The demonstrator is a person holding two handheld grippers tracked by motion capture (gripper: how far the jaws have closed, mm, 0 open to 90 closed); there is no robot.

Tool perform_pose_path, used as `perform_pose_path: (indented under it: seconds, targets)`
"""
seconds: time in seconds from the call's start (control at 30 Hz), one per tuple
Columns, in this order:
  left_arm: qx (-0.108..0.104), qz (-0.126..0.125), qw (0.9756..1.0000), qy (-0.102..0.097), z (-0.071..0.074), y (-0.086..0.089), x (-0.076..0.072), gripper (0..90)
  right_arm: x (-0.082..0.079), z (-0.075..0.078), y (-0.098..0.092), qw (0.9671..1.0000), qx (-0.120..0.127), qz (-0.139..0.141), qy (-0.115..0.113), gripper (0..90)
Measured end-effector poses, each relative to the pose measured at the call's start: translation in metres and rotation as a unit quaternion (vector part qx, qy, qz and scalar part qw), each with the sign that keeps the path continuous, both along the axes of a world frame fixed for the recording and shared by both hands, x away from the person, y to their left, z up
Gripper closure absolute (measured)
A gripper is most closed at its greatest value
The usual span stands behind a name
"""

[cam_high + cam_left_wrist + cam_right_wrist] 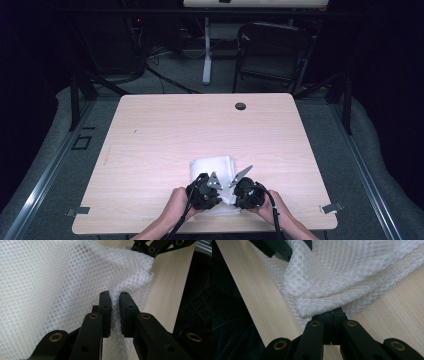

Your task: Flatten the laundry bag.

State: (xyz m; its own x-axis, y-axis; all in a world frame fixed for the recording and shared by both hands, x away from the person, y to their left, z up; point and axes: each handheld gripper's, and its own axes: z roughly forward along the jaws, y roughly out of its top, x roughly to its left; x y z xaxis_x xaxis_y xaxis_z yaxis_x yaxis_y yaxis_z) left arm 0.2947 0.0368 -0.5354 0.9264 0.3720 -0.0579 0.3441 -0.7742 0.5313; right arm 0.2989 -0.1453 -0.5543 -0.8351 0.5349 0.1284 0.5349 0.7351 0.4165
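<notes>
Bubble wrap [212, 167], light, soft and probably slippery, is pinched at its near edge by the left claw [115, 302] and the right claw [332, 315]; edges suit gripping.

Worktop [200, 130] evenly lit from above, surroundings dark, high view soft, gripper views sharp mid-frame, near jaws slightly blurred, no glare

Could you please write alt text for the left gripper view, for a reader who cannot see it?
The left gripper pinches a bunched edge of white bubble wrap between its two black jaws. The wrap lies on a light wooden table.
</notes>
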Motion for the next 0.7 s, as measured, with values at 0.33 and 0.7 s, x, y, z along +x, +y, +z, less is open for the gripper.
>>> perform_pose_path:
  seconds: [0.33,0.7]
  targets:
    - [-0.003,0.004,0.9999,-0.011,0.007,0.005,-0.002,81.6,-0.001,-0.001,-0.001,1.0,0.003,-0.002,-0.001,90.0]
    - [0.0,0.033,0.9993,-0.019,0.011,0.013,-0.001,81.6,-0.002,-0.001,-0.001,1.0,0.0,0.004,-0.005,90.0]
